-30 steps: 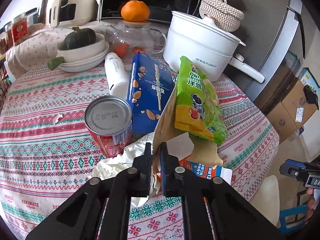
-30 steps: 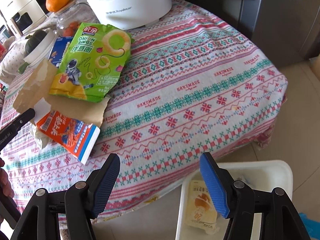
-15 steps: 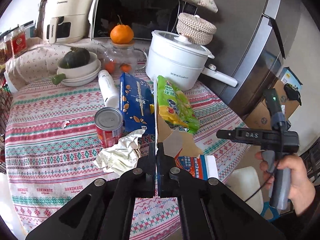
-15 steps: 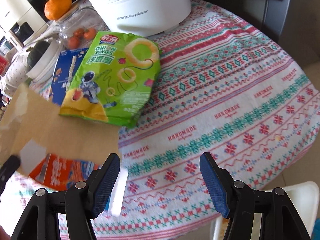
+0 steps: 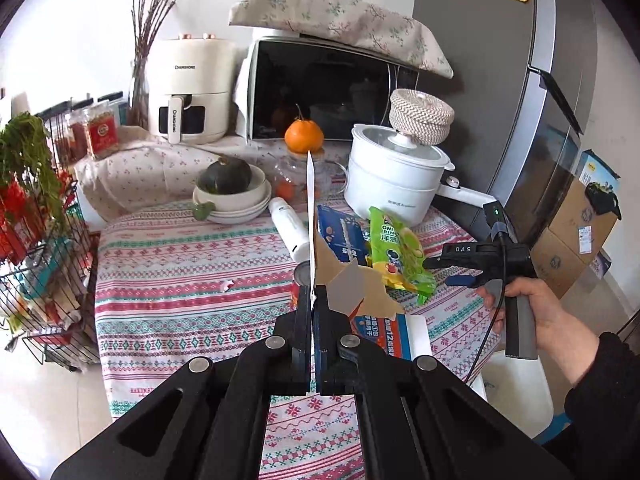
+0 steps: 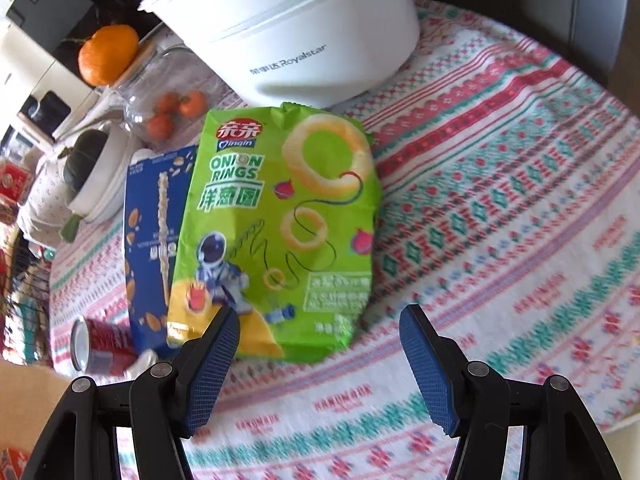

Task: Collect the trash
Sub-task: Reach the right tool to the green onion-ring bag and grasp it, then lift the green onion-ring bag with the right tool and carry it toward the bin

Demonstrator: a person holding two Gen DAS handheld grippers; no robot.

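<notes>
My left gripper is shut on a torn piece of brown cardboard and holds it up above the table, edge-on. My right gripper is open and empty, hovering just in front of the green onion-rings bag, which lies flat on the patterned tablecloth. The bag also shows in the left wrist view, with the right gripper beside it. A blue snack box, a red can on its side and an orange-blue carton lie nearby.
A white cooking pot stands right behind the bag. A glass jar with an orange on top, a bowl with a squash, a white bottle and a microwave are further back. A white bin sits by the table.
My left gripper has lifted and pulled back with the cardboard, off the pile. My right gripper has moved forward over the table toward the green bag.
</notes>
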